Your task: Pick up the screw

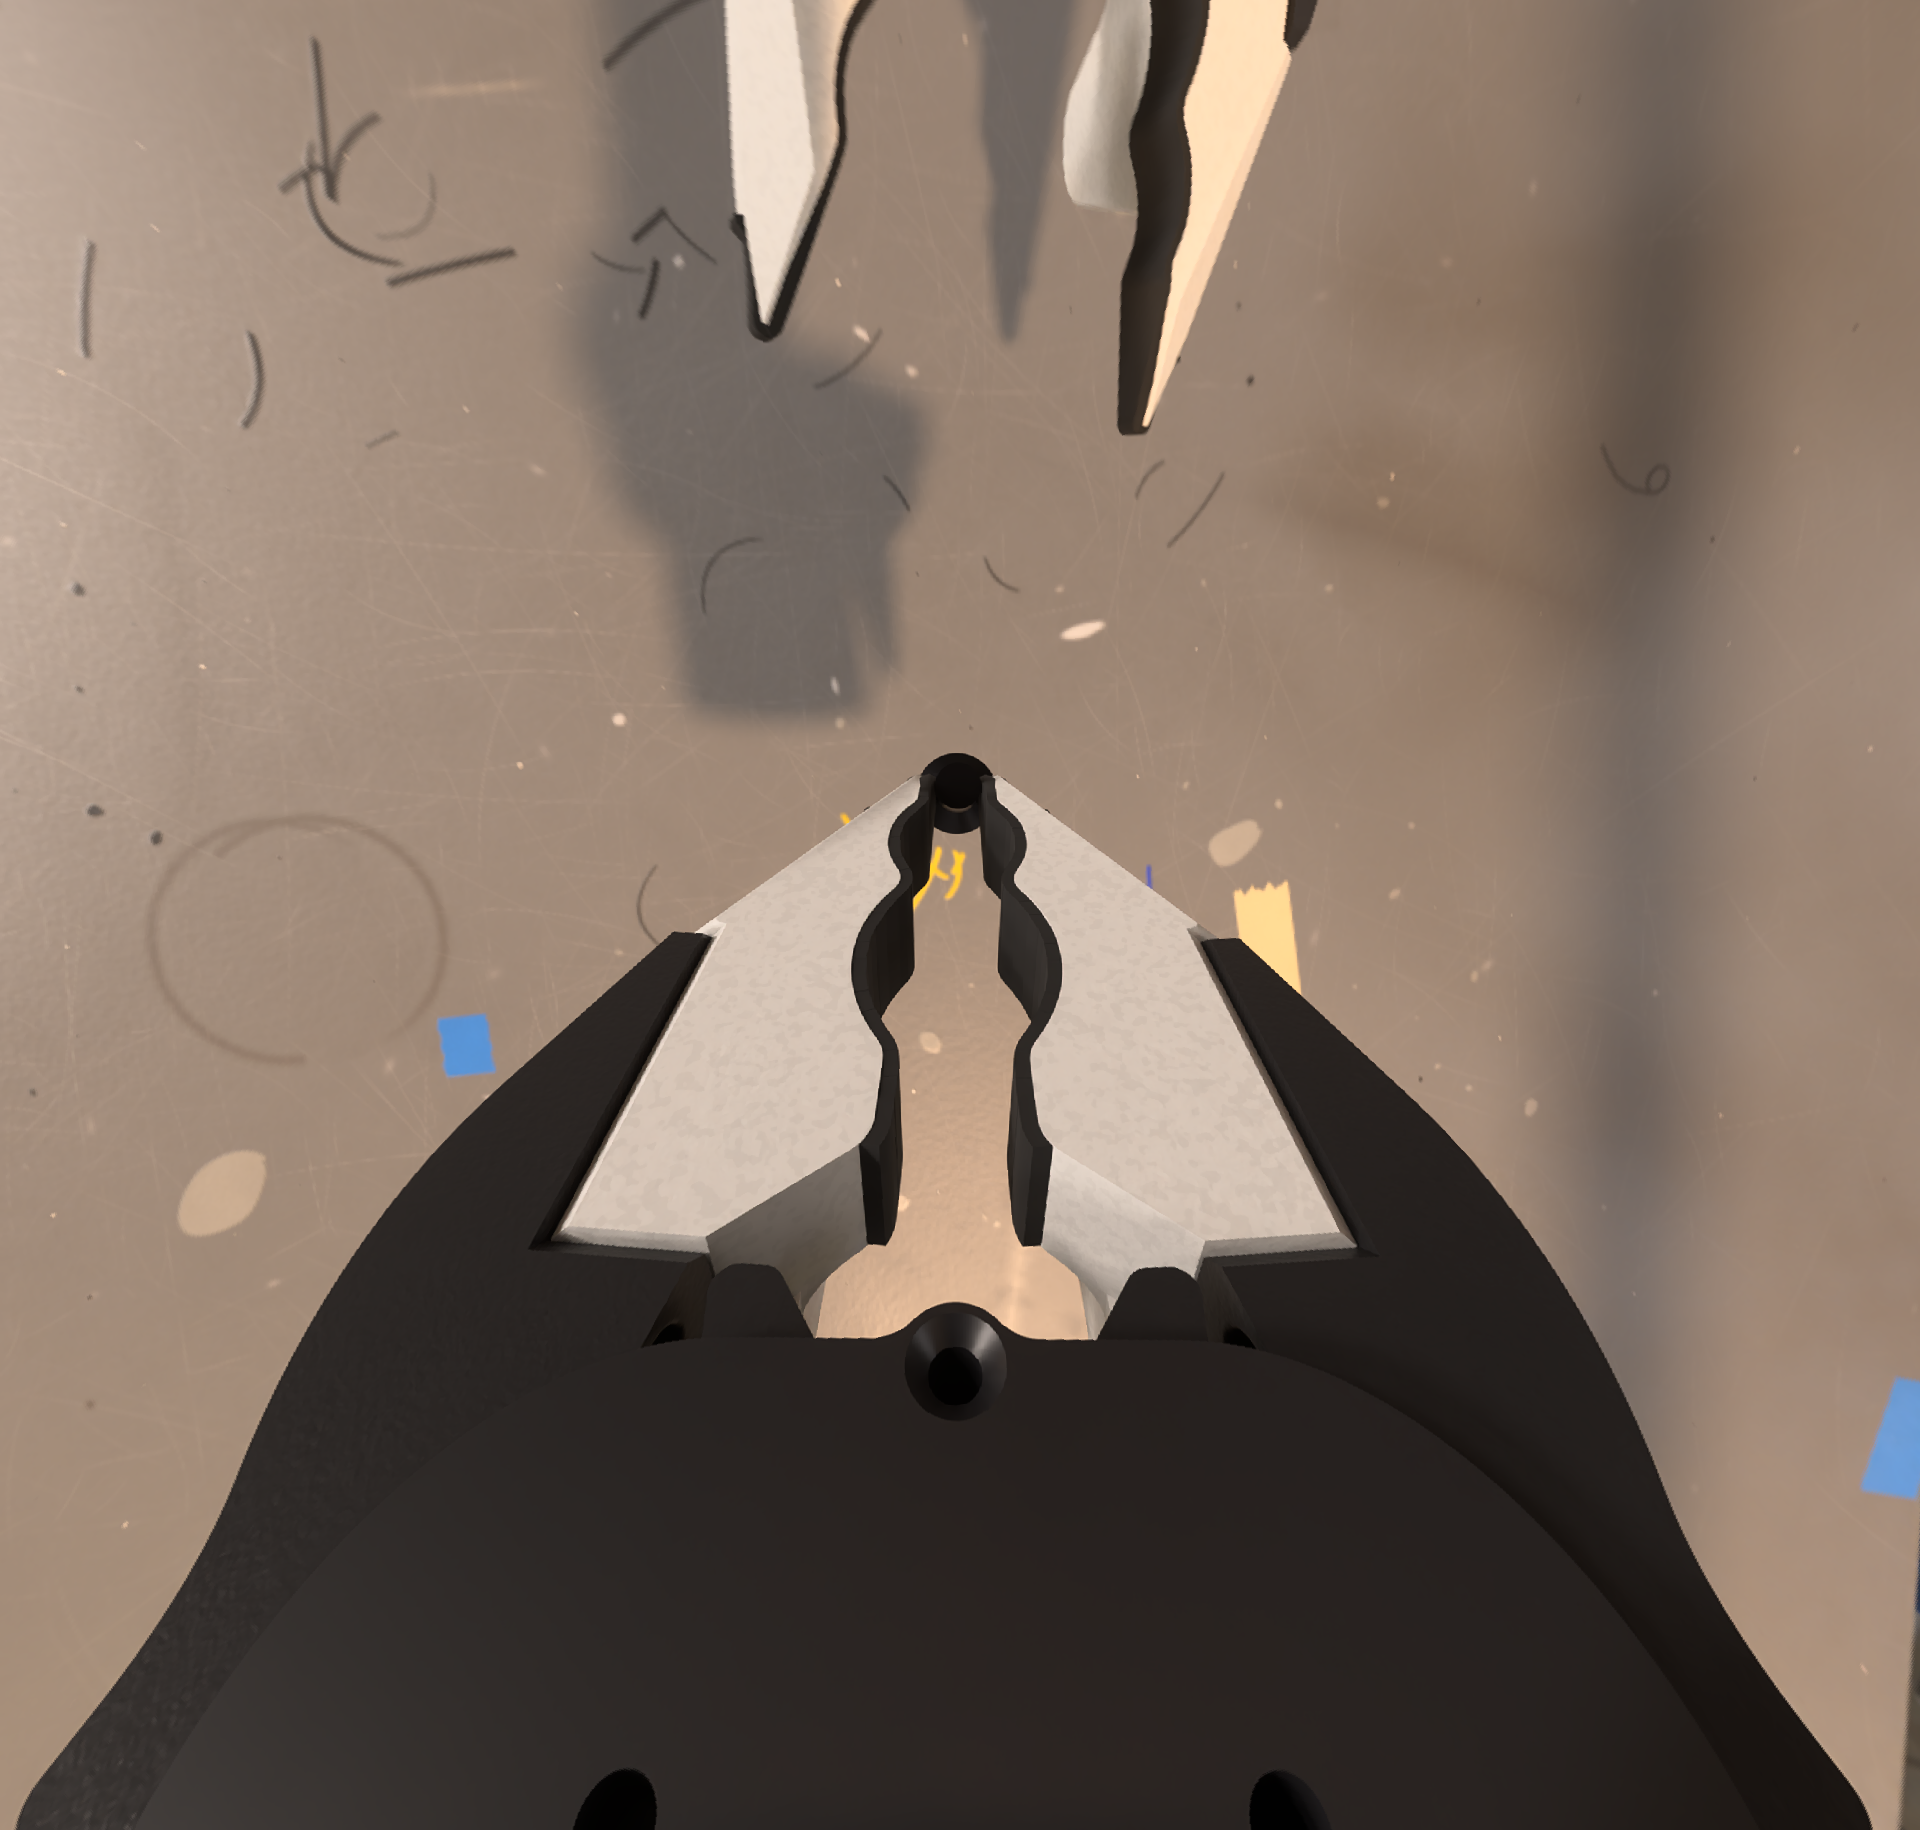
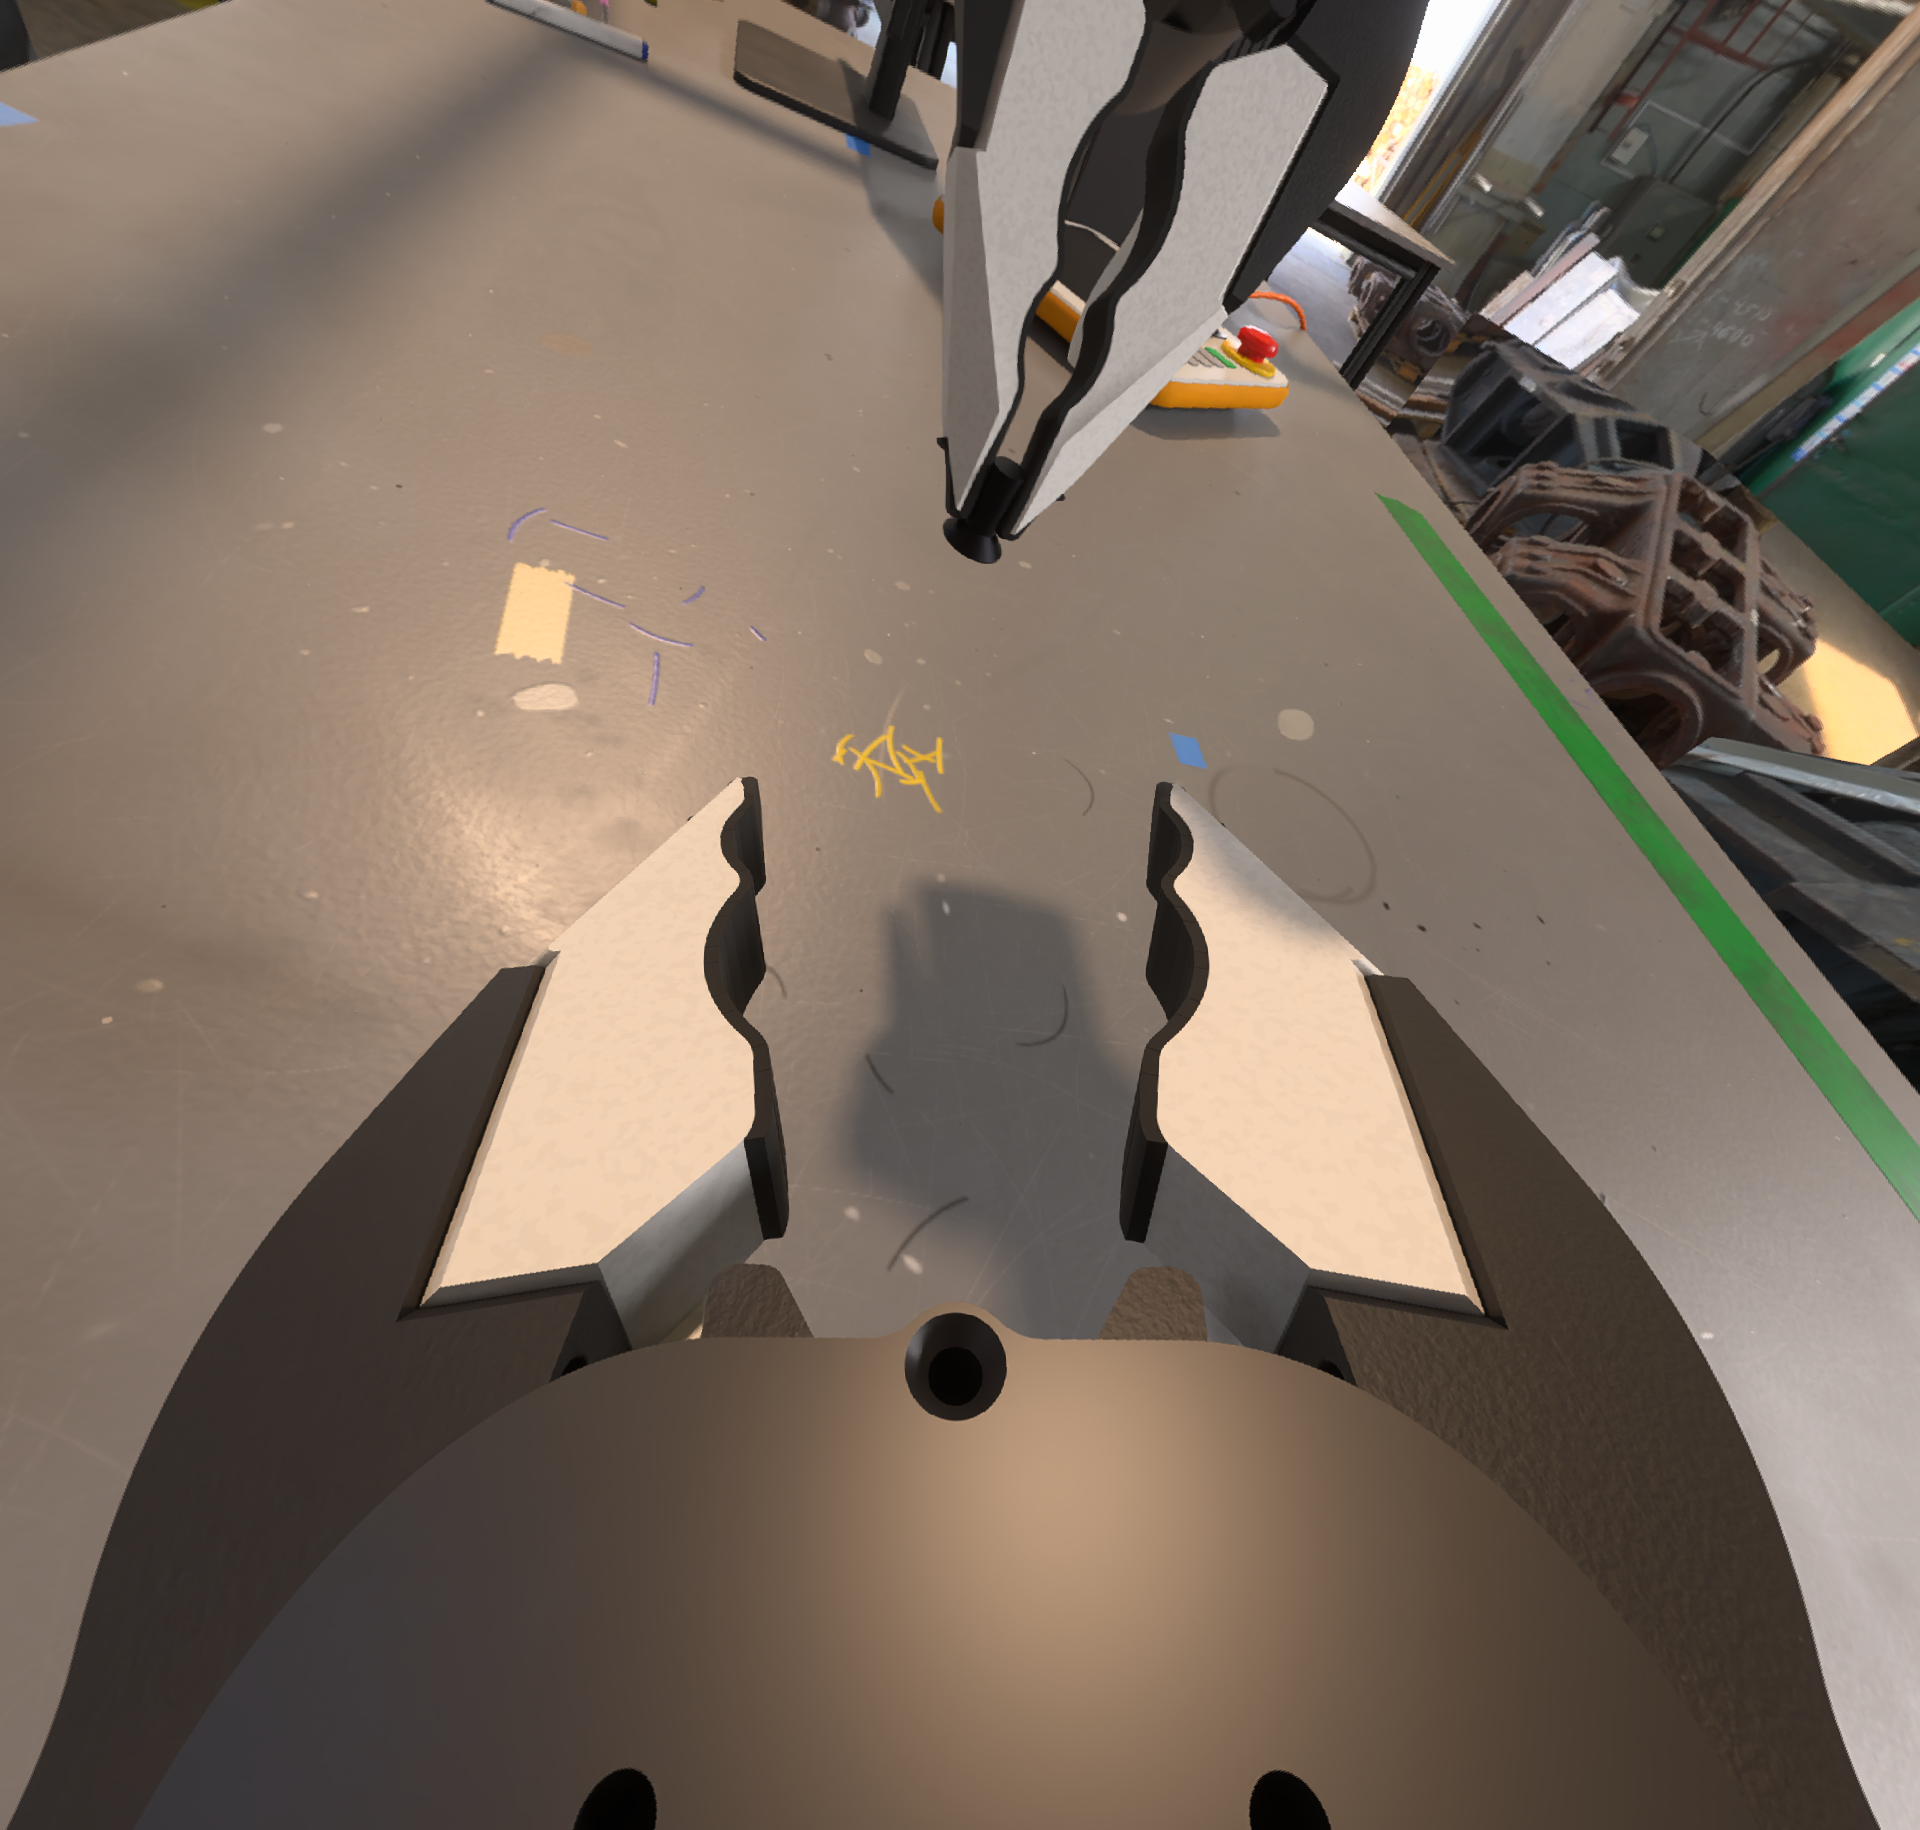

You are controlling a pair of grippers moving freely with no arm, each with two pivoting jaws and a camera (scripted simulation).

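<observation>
One screw (image 1: 954,793), black, pinched at the very tips of left gripper (image 1: 954,806), head down, just above or touching table (image 2: 312,845); which, not clear from either view. Clenched on the shank only, so best lifted straight and slow, without tilt, to keep the screw from twisting out. Right gripper (image 2: 956,814) released, jaws wide apart, empty, near the yellow scribble (image 2: 891,767); better kept well clear. Far right: orange pendant (image 2: 1226,378) with red button.
</observation>
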